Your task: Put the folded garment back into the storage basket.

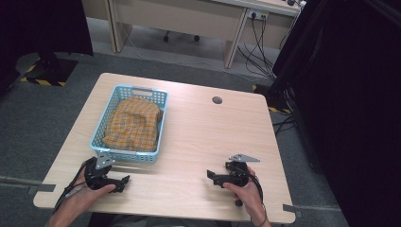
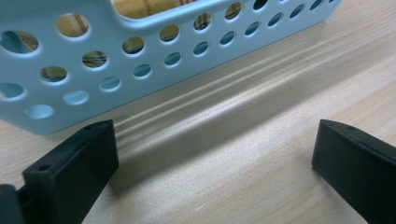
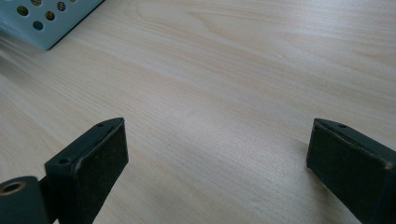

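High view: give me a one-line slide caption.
Both grippers, left and right, rest open on the table near a blue basket holding orange plaid cloth.

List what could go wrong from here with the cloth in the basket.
1. The checked cloth lies bunched and fills the blue basket; a pinch may lift only one layer and leave the rest to drag.
2. The basket looks light, so pulling the cloth might tip it or slide it across the table.
3. The left gripper sits open near the basket wall and could bump it.
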### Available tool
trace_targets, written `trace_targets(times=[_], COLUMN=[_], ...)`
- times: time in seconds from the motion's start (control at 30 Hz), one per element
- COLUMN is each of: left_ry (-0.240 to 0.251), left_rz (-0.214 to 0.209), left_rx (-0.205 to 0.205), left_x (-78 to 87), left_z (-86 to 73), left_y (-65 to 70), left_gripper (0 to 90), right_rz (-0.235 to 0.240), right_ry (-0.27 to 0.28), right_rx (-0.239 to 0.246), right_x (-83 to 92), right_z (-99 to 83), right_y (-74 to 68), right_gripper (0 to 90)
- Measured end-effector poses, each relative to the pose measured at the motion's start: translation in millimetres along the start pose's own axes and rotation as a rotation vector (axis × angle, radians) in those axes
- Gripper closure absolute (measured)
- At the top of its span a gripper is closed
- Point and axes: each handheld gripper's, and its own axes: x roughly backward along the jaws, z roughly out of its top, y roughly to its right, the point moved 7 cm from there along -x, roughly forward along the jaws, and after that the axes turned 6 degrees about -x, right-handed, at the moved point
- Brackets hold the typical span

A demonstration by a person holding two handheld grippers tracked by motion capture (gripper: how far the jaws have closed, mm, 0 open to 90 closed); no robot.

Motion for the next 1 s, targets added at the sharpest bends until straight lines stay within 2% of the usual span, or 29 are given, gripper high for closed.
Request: trace_targets(times=[1.0], left_ry=[0.0], left_rz=[0.0], left_rx=[0.0], left_x=[0.0], left_z=[0.0], left_y=[0.0], left_gripper=[0.0], right_rz=[-0.022], right_ry=[0.022], right_rx=[-0.011], right_x=[20.0], right_z=[-16.3], right_y=[7.9], right_gripper=[6.1])
